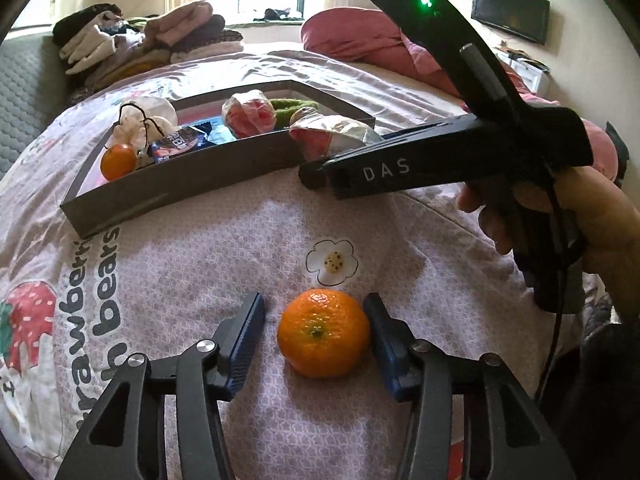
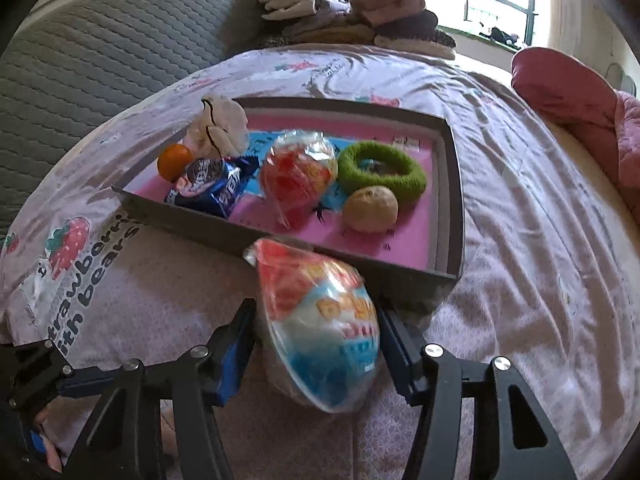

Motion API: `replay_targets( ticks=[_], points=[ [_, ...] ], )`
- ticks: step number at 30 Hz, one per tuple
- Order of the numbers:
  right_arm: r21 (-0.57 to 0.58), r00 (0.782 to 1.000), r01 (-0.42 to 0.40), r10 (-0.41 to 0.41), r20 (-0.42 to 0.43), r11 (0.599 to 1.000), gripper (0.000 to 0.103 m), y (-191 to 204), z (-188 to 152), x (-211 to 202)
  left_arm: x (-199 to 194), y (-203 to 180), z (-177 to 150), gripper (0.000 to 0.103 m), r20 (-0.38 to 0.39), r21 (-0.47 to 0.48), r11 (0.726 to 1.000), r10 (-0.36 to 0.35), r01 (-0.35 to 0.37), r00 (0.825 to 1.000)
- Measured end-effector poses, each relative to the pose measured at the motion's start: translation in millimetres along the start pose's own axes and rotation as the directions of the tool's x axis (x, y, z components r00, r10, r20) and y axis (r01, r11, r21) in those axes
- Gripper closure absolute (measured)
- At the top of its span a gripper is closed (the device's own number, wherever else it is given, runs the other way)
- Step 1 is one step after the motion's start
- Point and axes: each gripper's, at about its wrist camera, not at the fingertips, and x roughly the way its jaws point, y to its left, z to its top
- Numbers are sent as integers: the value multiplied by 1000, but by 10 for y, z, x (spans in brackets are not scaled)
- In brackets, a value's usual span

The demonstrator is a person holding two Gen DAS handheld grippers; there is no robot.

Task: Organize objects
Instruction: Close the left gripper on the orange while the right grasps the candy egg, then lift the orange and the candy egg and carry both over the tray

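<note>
Orange and round, a tangerine (image 1: 324, 333) lies on the pink printed bedsheet (image 1: 240, 248) between the spread jaws of the left gripper (image 1: 316, 334), the right pad about touching its skin and the left pad apart from it. The right gripper (image 2: 318, 330) pinches a plastic-wrapped egg-shaped snack (image 2: 320, 320) just near of a grey tray (image 2: 454, 184). Inside the tray sit a second tangerine (image 2: 174, 162) at far left, a blue biscuit packet (image 2: 212, 186), another wrapped snack (image 2: 298, 178), a green knitted ring (image 2: 380, 170) and a pale round fruit (image 2: 372, 208).
</note>
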Motion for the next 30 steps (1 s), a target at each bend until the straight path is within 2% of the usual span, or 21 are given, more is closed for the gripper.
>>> replay_targets(
  ticks=[4,15,20,30],
  points=[
    [30,1000,-19,19,9,999,49,-50,-7,-42,-6,-17,7,61,0,4,1000,-10,10,1000],
    [60,996,-76,74,42,995,49,-46,23,-167,12,-24,31,62,-4,3,1000,-3,3,1000],
    [55,996,-89,87,31,995,49,-4,-4,-162,6,-11,40,62,-2,1,1000,1,-1,1000],
    [59,994,-103,100,48,993,49,-3,-26,-227,-49,170,121,62,21,-46,998,50,-49,999]
  ],
)
